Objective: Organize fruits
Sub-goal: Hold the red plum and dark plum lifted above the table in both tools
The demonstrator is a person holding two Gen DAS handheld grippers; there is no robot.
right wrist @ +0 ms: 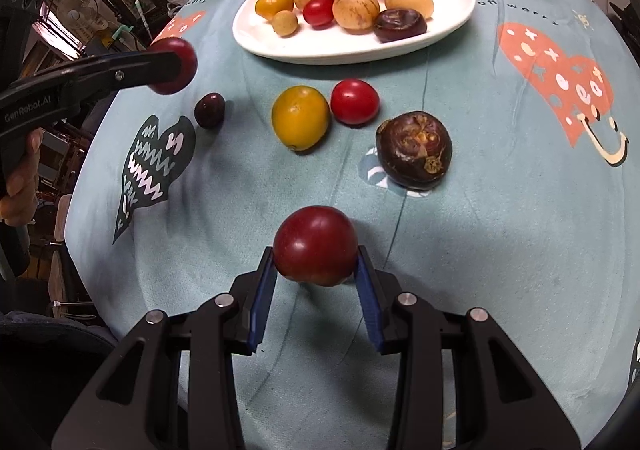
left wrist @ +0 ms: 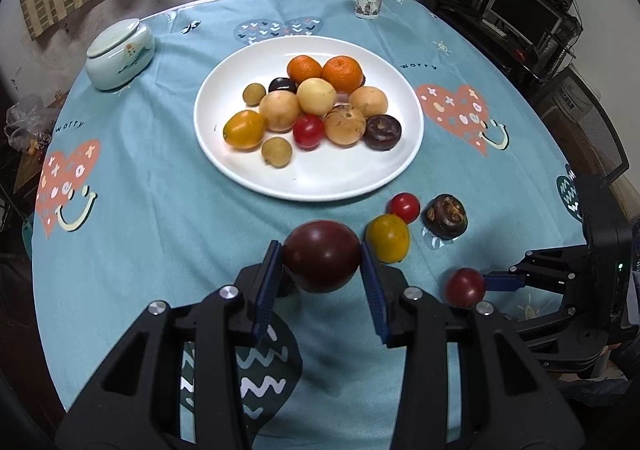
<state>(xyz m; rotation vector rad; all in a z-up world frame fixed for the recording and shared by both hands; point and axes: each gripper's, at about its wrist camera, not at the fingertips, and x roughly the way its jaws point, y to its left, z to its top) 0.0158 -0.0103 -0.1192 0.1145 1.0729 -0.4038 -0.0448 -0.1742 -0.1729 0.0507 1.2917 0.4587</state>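
— Both hands are loaded: the left gripper is clamped on a dark red plum, the right gripper on a red plum, both short of the white plate.

— Smooth, soft skin, I'd guess; squeezing across the middle looks safest.

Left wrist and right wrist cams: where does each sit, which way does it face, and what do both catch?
Left wrist: rides the left gripper, faces across the table to the white plate; a dark red fruit is clamped between its fingers, right gripper at the right edge.
Right wrist: rides the right gripper, faces the plate from the right; clamps a red fruit; left gripper and a hand show at left.
Shared: plate, yellow tomato, both held fruits.
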